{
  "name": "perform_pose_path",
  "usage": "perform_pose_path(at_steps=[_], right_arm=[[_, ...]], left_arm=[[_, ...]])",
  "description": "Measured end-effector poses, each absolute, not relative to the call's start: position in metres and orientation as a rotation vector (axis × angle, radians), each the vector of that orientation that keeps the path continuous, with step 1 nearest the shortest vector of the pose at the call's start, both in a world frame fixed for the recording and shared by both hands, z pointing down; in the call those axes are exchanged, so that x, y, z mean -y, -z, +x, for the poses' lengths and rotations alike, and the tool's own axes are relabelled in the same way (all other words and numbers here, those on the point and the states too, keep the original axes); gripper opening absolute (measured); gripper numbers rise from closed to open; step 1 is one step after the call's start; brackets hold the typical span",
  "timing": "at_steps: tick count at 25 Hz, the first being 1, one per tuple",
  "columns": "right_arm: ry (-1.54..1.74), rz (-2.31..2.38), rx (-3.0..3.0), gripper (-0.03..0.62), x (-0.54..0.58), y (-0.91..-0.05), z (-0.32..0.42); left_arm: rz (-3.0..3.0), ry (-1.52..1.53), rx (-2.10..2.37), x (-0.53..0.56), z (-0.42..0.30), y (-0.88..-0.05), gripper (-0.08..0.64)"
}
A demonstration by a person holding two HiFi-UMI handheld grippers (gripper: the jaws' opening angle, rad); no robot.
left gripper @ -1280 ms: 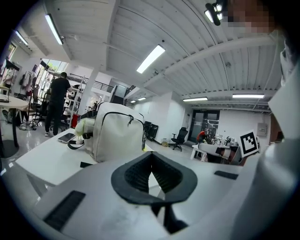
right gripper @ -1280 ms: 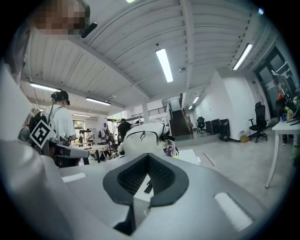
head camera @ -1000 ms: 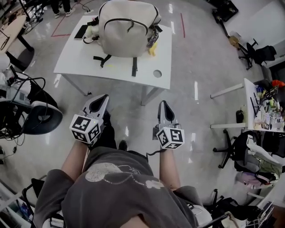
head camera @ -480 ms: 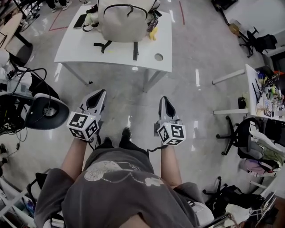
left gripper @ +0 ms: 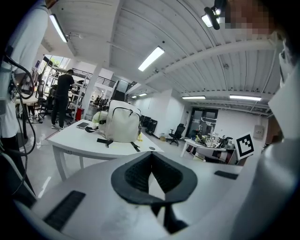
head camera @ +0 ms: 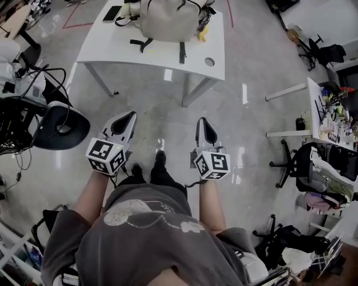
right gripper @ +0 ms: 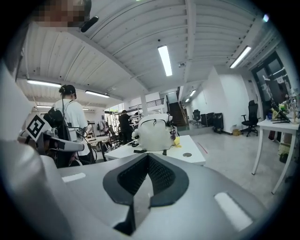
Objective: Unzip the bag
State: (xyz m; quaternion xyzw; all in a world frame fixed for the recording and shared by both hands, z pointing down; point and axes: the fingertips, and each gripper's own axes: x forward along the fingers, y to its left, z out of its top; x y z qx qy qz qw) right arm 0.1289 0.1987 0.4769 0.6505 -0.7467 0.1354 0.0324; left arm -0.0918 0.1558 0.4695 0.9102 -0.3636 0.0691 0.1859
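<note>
White table point(head camera: 106, 47), cream bag point(head camera: 168, 21) on top, phone point(head camera: 112, 13)

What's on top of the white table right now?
A cream backpack stands on the white table, black straps trailing forward, a dark phone to its left, something yellow to its right. Anything behind the backpack is covered.

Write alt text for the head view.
A person holds the left gripper and right gripper, both shut and empty, above a shiny floor. Ahead, a cream bag stands on a white table, beyond both grippers.
</note>
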Motion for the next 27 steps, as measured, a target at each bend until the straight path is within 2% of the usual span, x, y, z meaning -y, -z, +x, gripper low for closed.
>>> perform_pose_path(at_steps=[11,27], right_arm=[[-0.311,1.926,2.326,0.000,-0.233,-0.467,0.069],[-0.304,1.903,2.326,0.000,-0.241,-0.460,0.043]], left_arm=[[2.593,-0.268,1.057,-0.188,-0.122,-0.477,0.006],[2.582,-0.271,1.046,-0.197,-0.142,-0.474,0.006]])
